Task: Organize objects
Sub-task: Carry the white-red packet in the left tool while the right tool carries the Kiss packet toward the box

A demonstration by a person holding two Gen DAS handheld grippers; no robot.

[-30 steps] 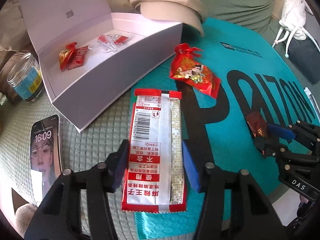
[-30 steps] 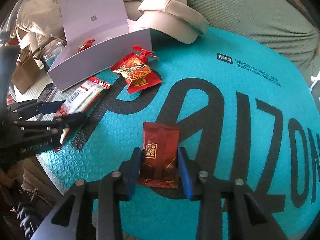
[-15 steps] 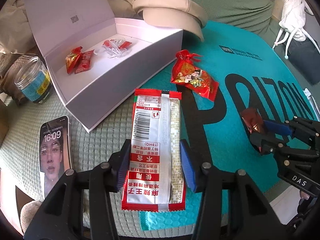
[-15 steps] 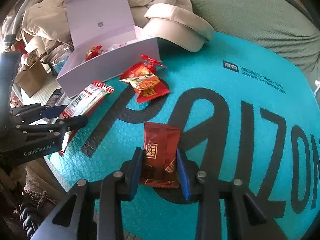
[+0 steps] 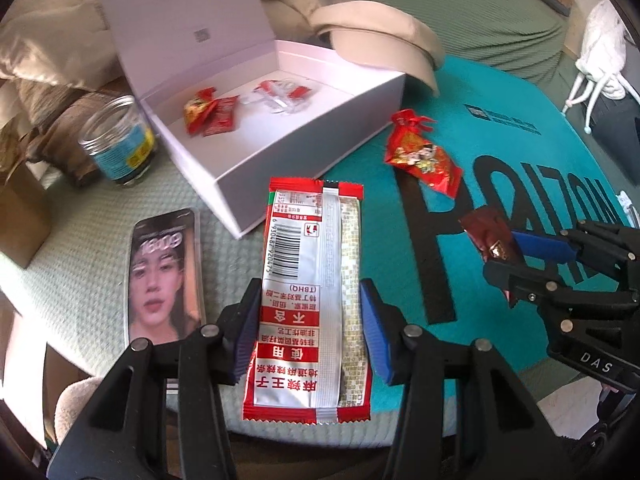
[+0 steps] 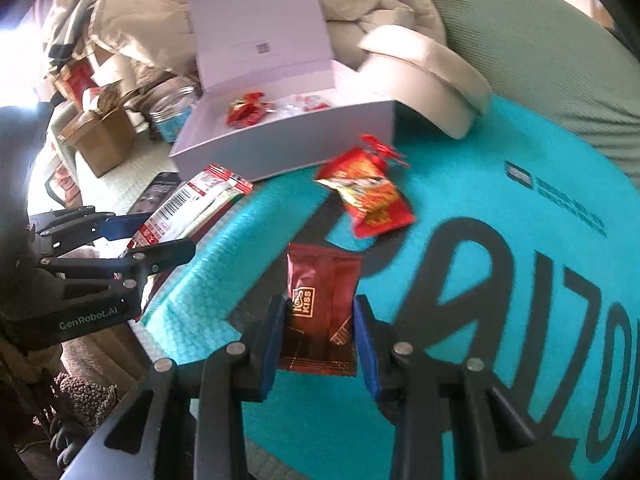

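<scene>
Nearest, the left gripper (image 5: 308, 328) pinches a long red-and-white foil snack packet (image 5: 310, 292), and the right gripper (image 6: 320, 332) pinches a dark-red sweet wrapper (image 6: 320, 308). Both look mid-carry; next, judging by the sweets inside, release over the open white cardboard box (image 5: 304, 140) farther left.

Snack packets between both tools, open box ahead

Beyond the left tool (image 5: 308, 332) and its long packet (image 5: 308, 296) sits the box (image 5: 304, 148), sweets inside; phone (image 5: 164, 276) to its left, jar (image 5: 120, 140) beyond. A tied pouch (image 6: 368, 192) lies ahead of the right tool (image 6: 320, 336), which grips a small packet (image 6: 320, 300).
</scene>
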